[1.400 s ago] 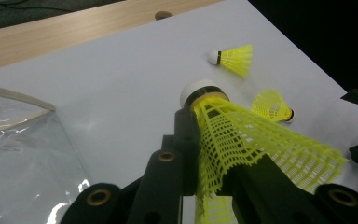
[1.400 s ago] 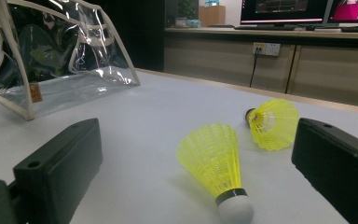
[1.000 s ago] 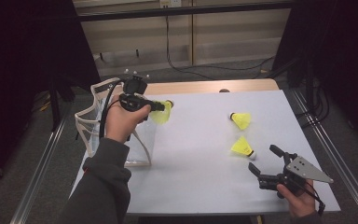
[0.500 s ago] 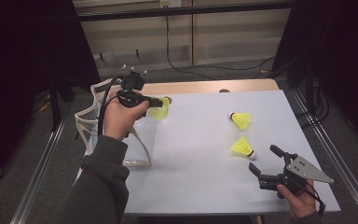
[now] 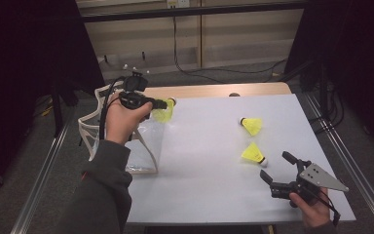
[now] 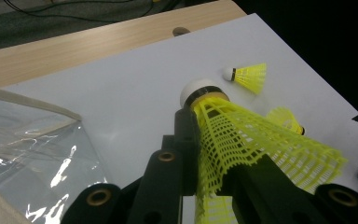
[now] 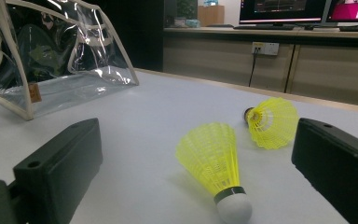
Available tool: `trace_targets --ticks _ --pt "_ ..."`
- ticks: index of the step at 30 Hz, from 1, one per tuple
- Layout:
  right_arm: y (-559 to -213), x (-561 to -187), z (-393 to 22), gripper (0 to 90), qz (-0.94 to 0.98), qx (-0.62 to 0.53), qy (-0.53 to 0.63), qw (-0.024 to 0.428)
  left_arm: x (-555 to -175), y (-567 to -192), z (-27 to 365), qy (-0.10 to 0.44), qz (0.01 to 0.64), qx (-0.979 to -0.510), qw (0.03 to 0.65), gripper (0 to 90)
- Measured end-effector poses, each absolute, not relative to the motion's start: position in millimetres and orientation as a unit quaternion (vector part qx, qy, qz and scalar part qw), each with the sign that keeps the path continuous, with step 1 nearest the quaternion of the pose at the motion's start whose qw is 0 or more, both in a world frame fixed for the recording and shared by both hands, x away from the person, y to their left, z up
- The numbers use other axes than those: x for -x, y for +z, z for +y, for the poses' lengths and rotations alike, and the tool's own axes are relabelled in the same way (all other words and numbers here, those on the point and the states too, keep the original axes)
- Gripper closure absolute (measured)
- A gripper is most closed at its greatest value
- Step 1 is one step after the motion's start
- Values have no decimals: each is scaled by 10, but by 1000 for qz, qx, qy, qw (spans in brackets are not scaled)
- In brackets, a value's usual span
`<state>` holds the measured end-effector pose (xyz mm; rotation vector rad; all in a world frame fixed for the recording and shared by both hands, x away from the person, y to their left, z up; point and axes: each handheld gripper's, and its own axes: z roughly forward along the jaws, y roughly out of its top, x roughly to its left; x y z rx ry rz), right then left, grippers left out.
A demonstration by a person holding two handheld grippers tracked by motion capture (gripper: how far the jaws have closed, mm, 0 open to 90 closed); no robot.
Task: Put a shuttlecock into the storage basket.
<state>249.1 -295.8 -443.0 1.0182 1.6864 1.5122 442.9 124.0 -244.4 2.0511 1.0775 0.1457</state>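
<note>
My left gripper [image 5: 161, 104] is raised over the table's left part, shut on the skirt of a yellow shuttlecock [image 5: 163, 115] just right of a clear bag [image 5: 102, 131]. The left gripper view has that shuttlecock [image 6: 242, 140] pinched between the black jaws, white cork pointing away. Two more yellow shuttlecocks lie on the white sheet at the right, one farther [image 5: 251, 125] and one nearer [image 5: 253, 153]. My right gripper [image 5: 276, 166] rests low at the front right, open, just short of the nearer one [image 7: 214, 158], which lies ahead between its jaws, untouched.
The clear bag [image 7: 60, 60] with cream trim stands open at the table's left edge. A bare wooden strip [image 5: 214, 91] runs along the back of the white sheet [image 5: 199, 161]. Metal rails flank the table on both sides.
My left gripper has drifted slightly left toward the bag with the shuttlecock still in it. The right gripper has stayed put.
</note>
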Motion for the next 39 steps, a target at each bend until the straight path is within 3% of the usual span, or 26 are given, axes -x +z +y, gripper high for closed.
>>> trace_targets --ticks 39 --pt "-4430 -2490 -2959 16 642 -388 577 324 -4539 -2328 1518 74 454 -792 401 844"
